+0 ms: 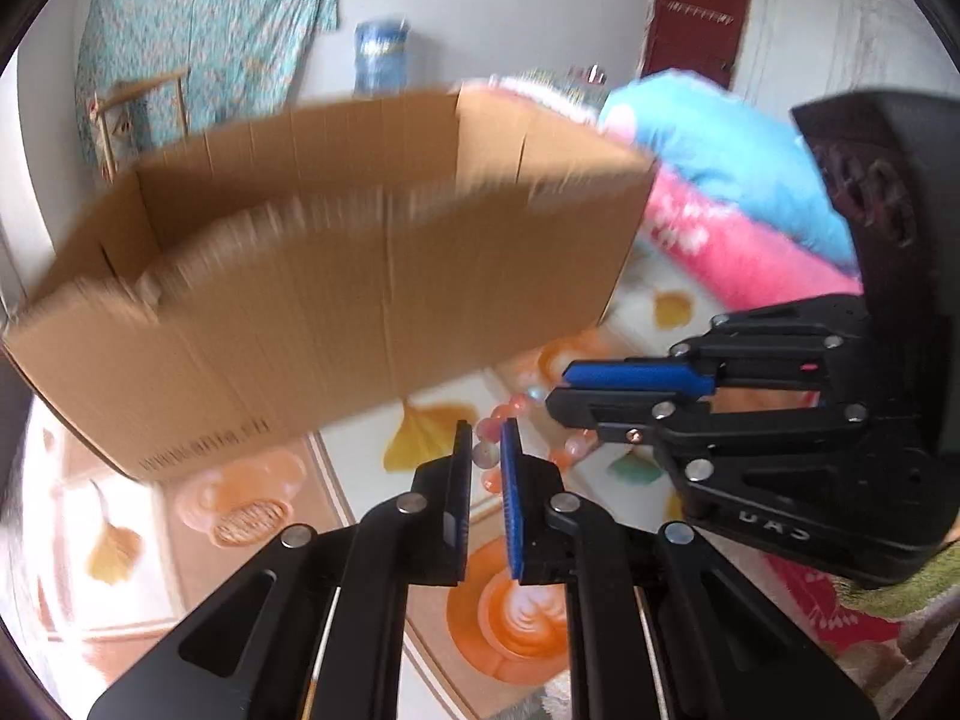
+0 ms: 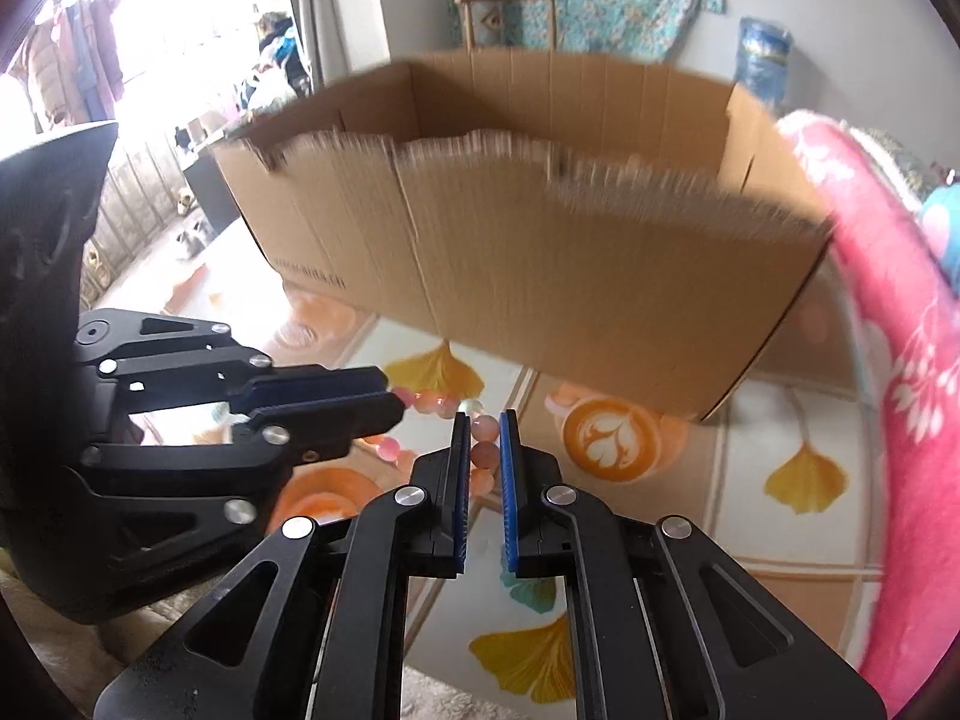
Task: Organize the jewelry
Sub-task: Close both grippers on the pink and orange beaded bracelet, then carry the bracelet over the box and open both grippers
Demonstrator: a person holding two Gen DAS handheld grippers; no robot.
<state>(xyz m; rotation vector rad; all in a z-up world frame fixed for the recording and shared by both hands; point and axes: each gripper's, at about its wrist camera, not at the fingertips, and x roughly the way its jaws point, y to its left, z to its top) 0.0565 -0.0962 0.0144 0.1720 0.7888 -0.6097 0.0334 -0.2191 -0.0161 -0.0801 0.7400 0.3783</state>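
A bead bracelet (image 1: 487,441) of pink, orange and pale round beads is held between both grippers above the patterned mat. My left gripper (image 1: 485,433) is shut on one side of the bracelet. My right gripper (image 2: 483,426) is shut on the other side of the bracelet (image 2: 485,450). The right gripper shows in the left wrist view (image 1: 555,387) coming in from the right, and the left gripper shows in the right wrist view (image 2: 393,393) coming in from the left. An open cardboard box (image 1: 336,276) stands just beyond the grippers, blurred; it also shows in the right wrist view (image 2: 540,252).
The mat (image 2: 780,420) has ginkgo leaf and coffee cup prints. Pink and blue folded blankets (image 1: 738,204) lie right of the box. A wooden chair (image 1: 138,114) and a blue water bottle (image 1: 381,57) stand at the far wall.
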